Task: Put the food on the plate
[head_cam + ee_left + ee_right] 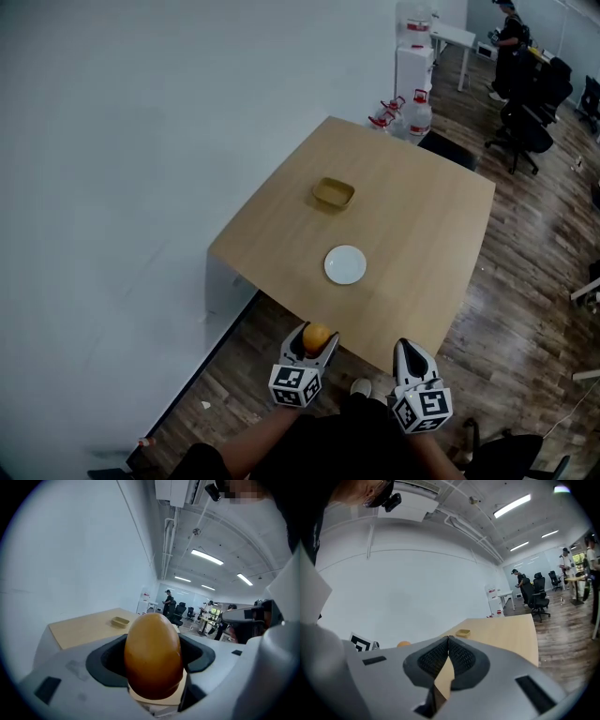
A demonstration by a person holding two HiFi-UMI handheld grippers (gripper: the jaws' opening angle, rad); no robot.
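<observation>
Left gripper (pixel 316 343) clamps what looks like an orange egg (pixel 152 656); right gripper (pixel 448 644) is closed, empty.

White wall (pixel 141 141), plank floor (pixel 534 281), light wooden table (pixel 422 220), black office chairs (pixel 527 131), strip lights (pixel 206 557)

Glossy egg (pixel 152 656), matt wooden table (pixel 412 234)

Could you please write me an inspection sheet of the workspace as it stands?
Surface: wooden table, mostly bare.
Job's things: white plate empty; orange egg-shaped food off the table, in the left tool.
Clutter: shallow yellow dish beyond the plate.
Grippers: left tool shut on the food; right tool shut, empty.
Cables: nothing seen.
Surroundings: white wall, wood floor, office chairs, a person far off.
</observation>
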